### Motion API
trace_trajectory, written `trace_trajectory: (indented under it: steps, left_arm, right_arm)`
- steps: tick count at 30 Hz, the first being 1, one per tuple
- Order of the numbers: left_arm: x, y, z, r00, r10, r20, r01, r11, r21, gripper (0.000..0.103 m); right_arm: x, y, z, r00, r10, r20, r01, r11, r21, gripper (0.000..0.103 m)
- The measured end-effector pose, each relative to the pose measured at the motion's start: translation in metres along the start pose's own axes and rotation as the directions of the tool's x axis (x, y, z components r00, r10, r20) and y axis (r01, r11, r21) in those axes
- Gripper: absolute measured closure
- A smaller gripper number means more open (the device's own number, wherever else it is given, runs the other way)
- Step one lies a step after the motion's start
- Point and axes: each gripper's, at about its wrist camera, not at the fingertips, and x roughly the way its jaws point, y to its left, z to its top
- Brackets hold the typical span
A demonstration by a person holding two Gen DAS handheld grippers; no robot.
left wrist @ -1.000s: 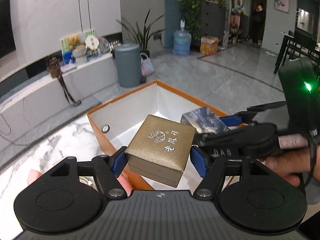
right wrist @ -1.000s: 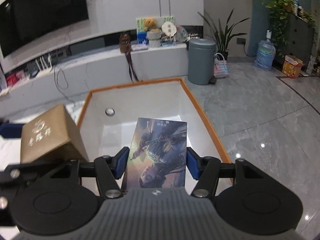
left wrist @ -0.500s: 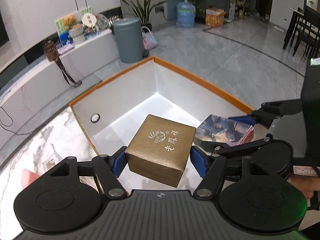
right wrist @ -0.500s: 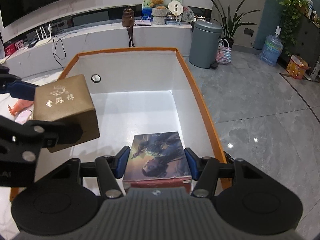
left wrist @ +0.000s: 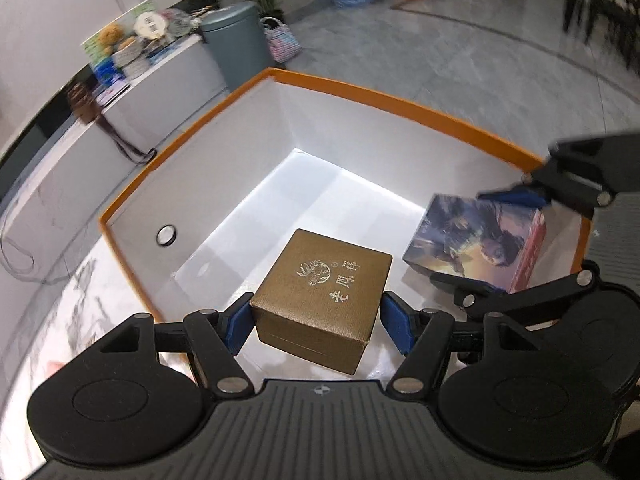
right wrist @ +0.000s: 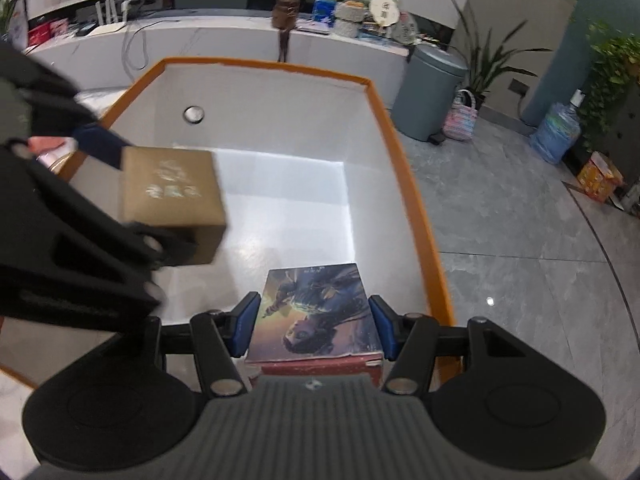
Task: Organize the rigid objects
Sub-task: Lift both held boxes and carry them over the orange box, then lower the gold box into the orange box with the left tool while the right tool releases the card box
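My left gripper (left wrist: pixel 318 322) is shut on a gold box (left wrist: pixel 326 294) with silver characters on its lid, held inside the large orange-rimmed white bin (left wrist: pixel 360 98). My right gripper (right wrist: pixel 314 326) is shut on a flat illustrated box (right wrist: pixel 314 314) with a red side, held low at the bin's near right corner. The gold box also shows in the right wrist view (right wrist: pixel 172 200), and the illustrated box in the left wrist view (left wrist: pixel 476 242). Whether either box touches the bin floor is unclear.
A round metal grommet (left wrist: pixel 166 235) sits in the bin's far wall. The bin stands on a marble table (left wrist: pixel 48 320). Beyond are a grey waste bin (right wrist: pixel 430 92), a white low counter (right wrist: pixel 224 40) with clutter, plants and a water jug (right wrist: pixel 554 138).
Both grippers have tilted down and moved forward over the bin, lowering the gold box and the illustrated box inside its walls. Both stay shut on their boxes.
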Motion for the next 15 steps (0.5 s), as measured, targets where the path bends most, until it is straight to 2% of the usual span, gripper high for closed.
trace_trajectory:
  steps: [3, 15]
  left_arm:
    - [0.005, -0.004, 0.001, 1.0, -0.004, -0.018, 0.004, 1.0, 0.028, 0.025]
    - [0.017, -0.008, 0.007, 0.998, -0.034, -0.057, 0.038, 0.996, 0.075, 0.025]
  right_arm:
    - [0.003, 0.004, -0.003, 0.999, -0.033, -0.01, 0.032, 0.997, -0.065, 0.046]
    - [0.004, 0.002, -0.004, 0.998, -0.049, -0.025, 0.046, 0.993, -0.111, 0.045]
